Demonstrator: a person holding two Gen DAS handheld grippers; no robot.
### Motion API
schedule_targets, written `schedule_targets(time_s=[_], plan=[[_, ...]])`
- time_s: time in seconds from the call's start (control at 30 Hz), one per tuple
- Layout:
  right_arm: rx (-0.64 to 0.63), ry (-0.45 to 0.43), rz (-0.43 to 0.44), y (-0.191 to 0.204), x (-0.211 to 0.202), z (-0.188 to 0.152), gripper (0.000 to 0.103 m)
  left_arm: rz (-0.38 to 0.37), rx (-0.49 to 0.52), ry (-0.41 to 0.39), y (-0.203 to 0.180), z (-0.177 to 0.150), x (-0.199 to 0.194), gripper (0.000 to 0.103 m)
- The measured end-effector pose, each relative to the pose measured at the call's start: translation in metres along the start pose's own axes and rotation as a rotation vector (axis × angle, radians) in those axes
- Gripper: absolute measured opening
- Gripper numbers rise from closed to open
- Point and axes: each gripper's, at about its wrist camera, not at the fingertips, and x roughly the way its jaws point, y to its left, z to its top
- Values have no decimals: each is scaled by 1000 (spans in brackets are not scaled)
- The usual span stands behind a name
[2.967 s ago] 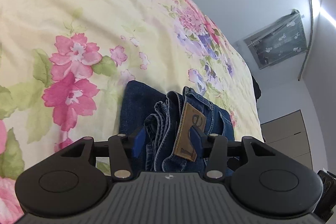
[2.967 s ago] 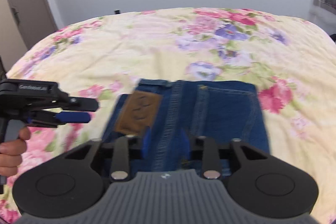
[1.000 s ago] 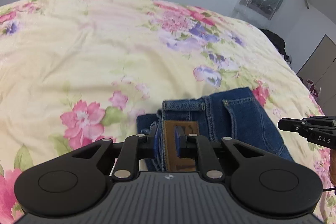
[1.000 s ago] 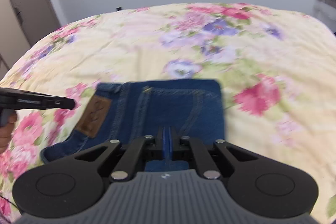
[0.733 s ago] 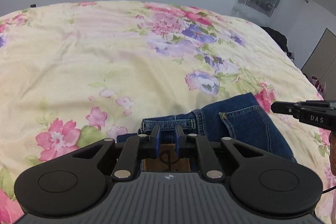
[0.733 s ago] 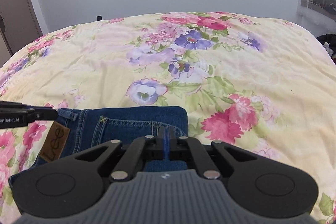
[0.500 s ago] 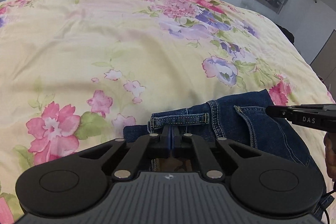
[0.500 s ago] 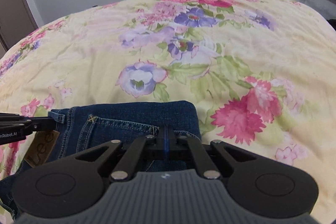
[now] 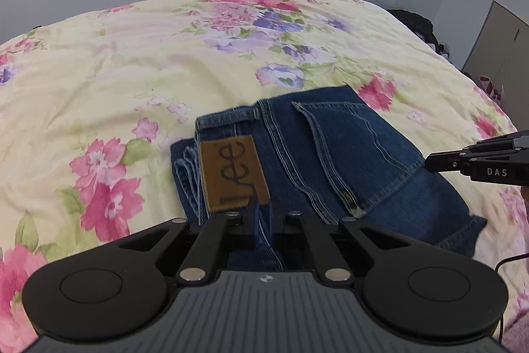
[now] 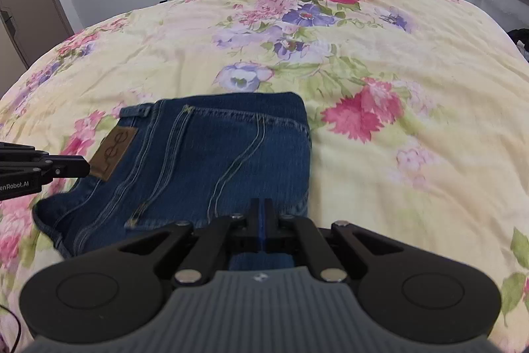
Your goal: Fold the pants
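Lying just ahead of both claws, the folded pants (image 9: 330, 154) rest on the flowered bedspread (image 9: 115, 62). The left gripper (image 9: 263, 214) has its fingers drawn narrow, apparently pinching a blue denim edge just below the brown leather patch (image 9: 233, 172). The right gripper (image 10: 261, 220) is fully closed over the pants' near edge; whether it pinches cloth cannot be told.

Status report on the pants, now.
Left gripper shut, right gripper shut, neither holding cloth. Jeans folded into a compact stack on the bedspread, patch up. Nothing in the way.
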Motion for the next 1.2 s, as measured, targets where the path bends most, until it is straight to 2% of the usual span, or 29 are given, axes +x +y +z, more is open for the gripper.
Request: schedule_targets(time_s=[0.13, 0.2, 0.27, 0.33, 0.43, 0.77, 0.97, 1.2], plan=[[-7, -8, -2, 6, -29, -40, 0, 32, 16, 34, -3, -24, -10, 6], [-2, -12, -6, 8, -35, -58, 0, 40, -25, 35, 3, -32, -12, 5], [20, -3, -6, 10, -36, -76, 0, 40, -75, 37, 8, -39, -13, 5], [64, 27, -12, 7, -29, -93, 0, 42, -90, 40, 8, -46, -12, 5], [134, 13, -5, 0, -21, -111, 0, 55, -98, 39, 6, -57, -3, 5], [160, -52, -39, 9, -19, -133, 0, 64, -210, -5, 13, -77, 5, 5], [202, -51, -20, 1, -20, -132, 0, 110, -154, -30, 4, -82, 4, 5], [207, -58, -14, 2, -27, -132, 0, 110, -174, -54, 4, -85, 2, 5]])
